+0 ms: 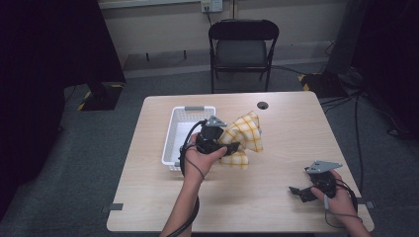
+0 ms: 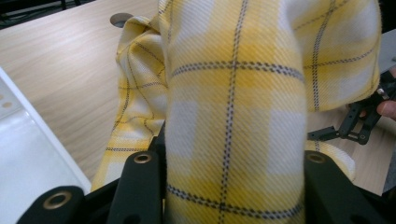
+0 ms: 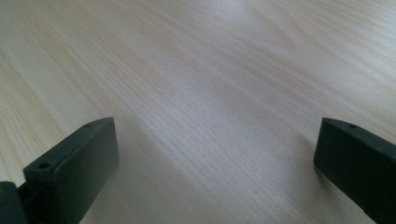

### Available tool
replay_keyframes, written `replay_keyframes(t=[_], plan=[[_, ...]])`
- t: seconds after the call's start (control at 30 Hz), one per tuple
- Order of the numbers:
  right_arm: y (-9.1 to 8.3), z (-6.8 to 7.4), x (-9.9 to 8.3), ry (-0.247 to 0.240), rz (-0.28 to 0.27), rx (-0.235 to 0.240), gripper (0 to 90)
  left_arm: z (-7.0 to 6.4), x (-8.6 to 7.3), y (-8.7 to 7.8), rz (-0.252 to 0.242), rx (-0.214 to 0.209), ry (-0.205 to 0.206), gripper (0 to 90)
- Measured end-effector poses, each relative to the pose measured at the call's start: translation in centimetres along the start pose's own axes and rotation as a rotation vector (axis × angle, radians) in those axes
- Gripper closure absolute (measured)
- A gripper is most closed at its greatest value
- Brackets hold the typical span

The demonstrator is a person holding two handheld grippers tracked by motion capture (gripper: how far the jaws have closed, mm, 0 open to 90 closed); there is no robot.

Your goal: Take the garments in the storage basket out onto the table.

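A yellow and white plaid cloth (image 1: pixel 245 134) is bunched up at the table's middle, just right of a white basket (image 1: pixel 174 132). My left gripper (image 1: pixel 231 147) is shut on a thick fold of that cloth (image 2: pixel 236 116), which rises between its two black jaws and hides most of what lies beyond. Part of the cloth still rests on the tabletop. My right gripper (image 1: pixel 299 191) sits low over the bare wood near the front right corner, its jaws wide apart (image 3: pixel 215 163) with nothing between them. It also appears at the right edge of the left gripper view (image 2: pixel 359 123).
The white basket's rim (image 2: pixel 32 116) lies close on the left of the cloth. A round cable hole (image 1: pixel 262 105) sits near the table's far edge. A black folding chair (image 1: pixel 242 49) stands beyond the table. Bare wood (image 1: pixel 276 168) spreads between the two grippers.
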State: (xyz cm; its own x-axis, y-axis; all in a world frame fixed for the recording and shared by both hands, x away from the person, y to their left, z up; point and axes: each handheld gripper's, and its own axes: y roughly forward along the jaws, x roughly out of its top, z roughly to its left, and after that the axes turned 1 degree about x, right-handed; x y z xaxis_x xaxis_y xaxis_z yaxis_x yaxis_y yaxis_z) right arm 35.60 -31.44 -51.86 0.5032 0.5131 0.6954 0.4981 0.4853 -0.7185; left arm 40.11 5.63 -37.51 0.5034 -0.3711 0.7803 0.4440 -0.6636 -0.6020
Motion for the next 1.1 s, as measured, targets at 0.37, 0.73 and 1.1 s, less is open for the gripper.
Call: replay_keyframes(t=[0.37, 0.73, 1.1], plan=[[0.0, 0.0, 0.0, 0.000, 0.000, 0.000, 0.0, -0.8, 0.1, 1.2, 0.004, -0.026, 0.011, 59.3], [0.0, 0.0, 0.0, 0.000, 0.000, 0.000, 0.0, -1.5, 0.0, 2.5, 0.017, -0.052, 0.025, 59.3], [0.0, 0.0, 0.0, 0.000, 0.000, 0.000, 0.0, -2.3, -0.3, 3.8, 0.026, -0.079, 0.033, 59.3]])
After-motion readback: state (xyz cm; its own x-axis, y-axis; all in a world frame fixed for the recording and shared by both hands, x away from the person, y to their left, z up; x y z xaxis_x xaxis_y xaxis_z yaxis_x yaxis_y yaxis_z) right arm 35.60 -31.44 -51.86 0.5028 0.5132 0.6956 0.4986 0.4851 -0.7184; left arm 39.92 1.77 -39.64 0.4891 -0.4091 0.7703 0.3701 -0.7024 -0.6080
